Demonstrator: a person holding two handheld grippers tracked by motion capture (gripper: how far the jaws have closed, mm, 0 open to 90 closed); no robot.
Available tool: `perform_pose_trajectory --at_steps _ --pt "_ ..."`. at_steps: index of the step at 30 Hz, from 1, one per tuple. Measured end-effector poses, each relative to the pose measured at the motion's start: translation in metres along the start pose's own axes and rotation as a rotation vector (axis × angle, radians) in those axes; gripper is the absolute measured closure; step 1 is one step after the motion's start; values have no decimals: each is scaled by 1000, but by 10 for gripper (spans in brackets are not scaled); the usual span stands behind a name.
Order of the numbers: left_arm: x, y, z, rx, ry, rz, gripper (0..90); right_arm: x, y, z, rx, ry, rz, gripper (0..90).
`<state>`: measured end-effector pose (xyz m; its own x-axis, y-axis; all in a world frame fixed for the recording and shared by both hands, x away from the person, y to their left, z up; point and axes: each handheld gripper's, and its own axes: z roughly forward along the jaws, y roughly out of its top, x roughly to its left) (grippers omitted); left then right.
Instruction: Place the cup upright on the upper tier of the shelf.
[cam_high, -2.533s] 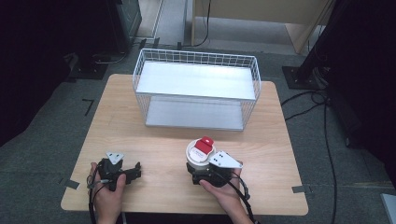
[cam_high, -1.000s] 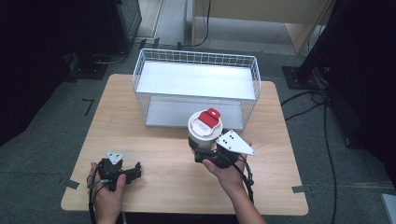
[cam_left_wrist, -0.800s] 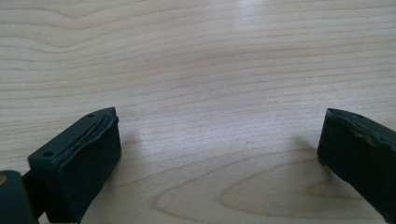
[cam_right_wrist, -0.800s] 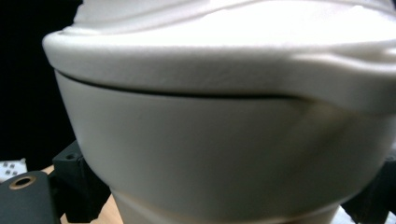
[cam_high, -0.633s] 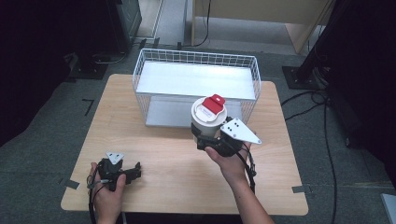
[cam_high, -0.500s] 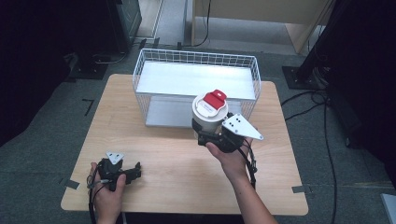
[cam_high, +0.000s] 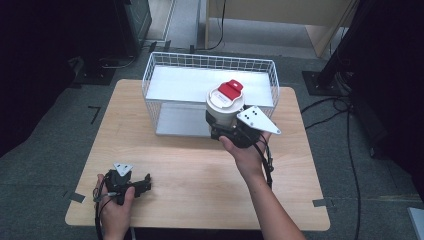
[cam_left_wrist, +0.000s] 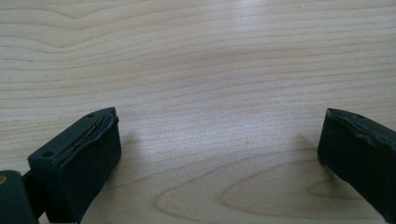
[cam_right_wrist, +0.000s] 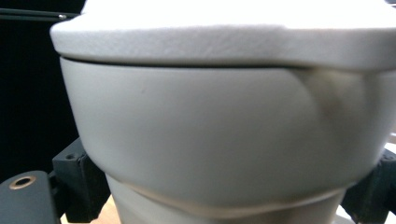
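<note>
Right gripper (cam_high: 226, 131) jaws pinching lower body of white container (cam_high: 224, 106) with red lid tab (cam_high: 230, 89); container upright, held above front wire wall of white wire basket (cam_high: 165, 67) at tabletop's far edge; left gripper (cam_high: 131, 184) jaws spread, nothing between, resting on wooden tabletop (cam_high: 200, 170) near front-left corner.

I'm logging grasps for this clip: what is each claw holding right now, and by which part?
The right claw grips the white container with the red lid tab low on its body, below the lid. The left claw is open on the table, holding nothing.
</note>
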<state>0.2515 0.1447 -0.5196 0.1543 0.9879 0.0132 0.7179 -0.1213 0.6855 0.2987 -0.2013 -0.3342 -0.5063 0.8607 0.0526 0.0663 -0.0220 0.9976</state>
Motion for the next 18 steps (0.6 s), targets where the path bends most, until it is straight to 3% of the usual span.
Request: perform_pose_trajectory --at_steps 13,18 --pt "0 0 0 2 -4 2 0 -12 17 32 -9 -47 -29 89" --pt "0 0 0 -1 -4 0 0 -17 18 42 -4 -61 -9 89"
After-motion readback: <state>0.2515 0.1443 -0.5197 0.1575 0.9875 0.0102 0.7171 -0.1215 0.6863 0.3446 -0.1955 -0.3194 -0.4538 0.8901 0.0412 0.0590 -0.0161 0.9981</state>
